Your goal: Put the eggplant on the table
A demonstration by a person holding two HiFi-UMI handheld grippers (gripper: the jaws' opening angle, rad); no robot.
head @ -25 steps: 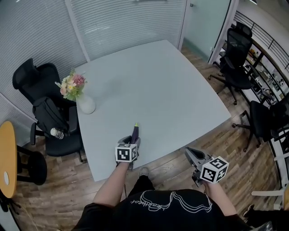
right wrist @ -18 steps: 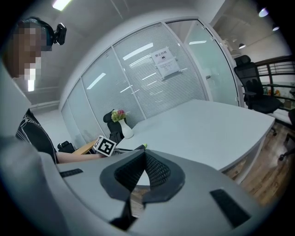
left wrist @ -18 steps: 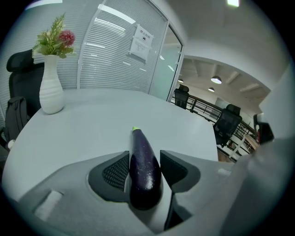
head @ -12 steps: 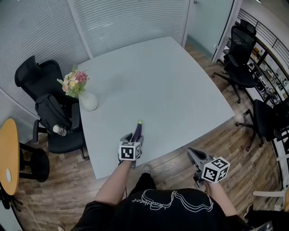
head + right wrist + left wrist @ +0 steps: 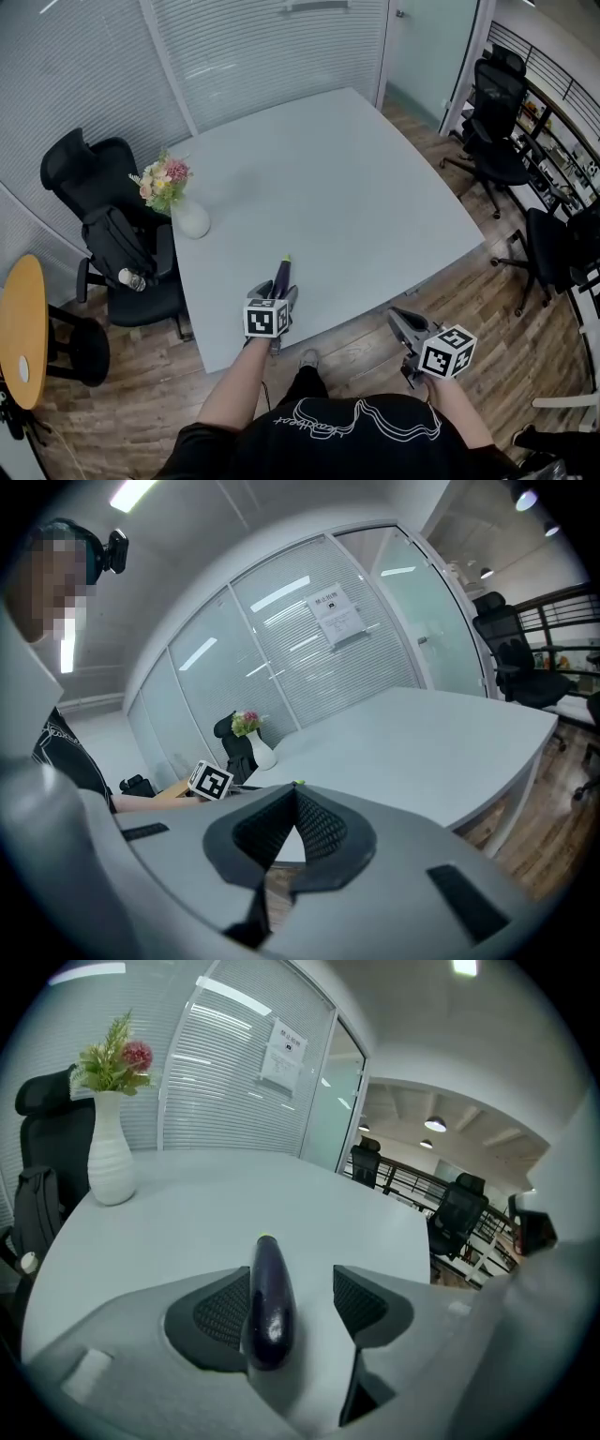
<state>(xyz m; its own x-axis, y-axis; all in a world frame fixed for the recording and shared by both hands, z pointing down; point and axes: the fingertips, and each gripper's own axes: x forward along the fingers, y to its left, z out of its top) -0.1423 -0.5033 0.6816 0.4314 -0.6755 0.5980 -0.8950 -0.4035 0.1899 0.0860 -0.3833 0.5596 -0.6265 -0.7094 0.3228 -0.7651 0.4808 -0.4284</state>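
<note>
Head view: a large pale grey table (image 5: 328, 178) fills the middle of the room, on a wooden floor (image 5: 141, 394). A black office chair (image 5: 89, 178) stands at its left edge with a black backpack (image 5: 117, 246) on the seat. A white vase (image 5: 192, 220) of flowers (image 5: 164, 180) stands on the table near that corner. The left gripper (image 5: 279, 298) reaches over the near edge of the table and points down at its top. Its jaws are opening, wide apart, with the eggplant (image 5: 269, 1297) between them. The dark purple eggplant lies on the table, stem end away from the person, against the left pad (image 5: 220, 1312) and clear of the right one. The right gripper (image 5: 295, 787) hangs off the table's near edge, above the floor, its jaw tips together with nothing between them.
</note>
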